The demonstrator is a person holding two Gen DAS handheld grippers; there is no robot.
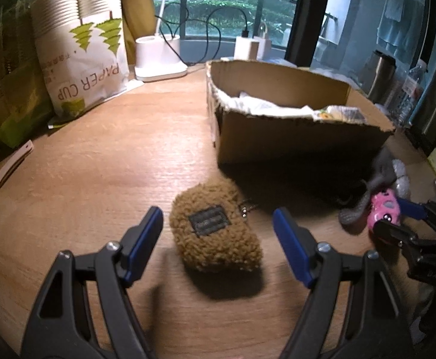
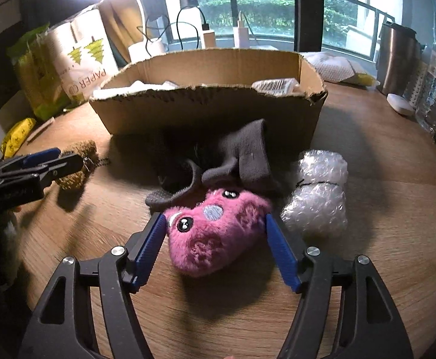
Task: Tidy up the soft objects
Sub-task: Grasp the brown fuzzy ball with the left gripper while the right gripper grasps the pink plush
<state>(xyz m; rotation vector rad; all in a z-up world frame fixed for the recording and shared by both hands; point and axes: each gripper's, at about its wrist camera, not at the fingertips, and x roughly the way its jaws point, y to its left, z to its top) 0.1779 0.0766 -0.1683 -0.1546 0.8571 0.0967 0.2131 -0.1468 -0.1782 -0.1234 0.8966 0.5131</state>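
Now, left gripper (image 1: 218, 233) fingers spread around fuzzy brown pouch (image 1: 216, 232), right gripper (image 2: 215, 239) fingers straddling fluffy pink plush (image 2: 218, 233).

We cannot read the pouch's (image 1: 216, 233) blurred label (image 1: 209, 220). The box's (image 2: 206, 110) wall hides most of its contents, and shadow swallows the sock's (image 2: 242, 152) left part.

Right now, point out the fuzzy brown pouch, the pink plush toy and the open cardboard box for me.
fuzzy brown pouch (image 1: 218, 233), left wrist view, on its dark patch label.
pink plush toy (image 2: 218, 239), right wrist view, middle of its furry body.
open cardboard box (image 2: 206, 110), right wrist view, on its near wall.
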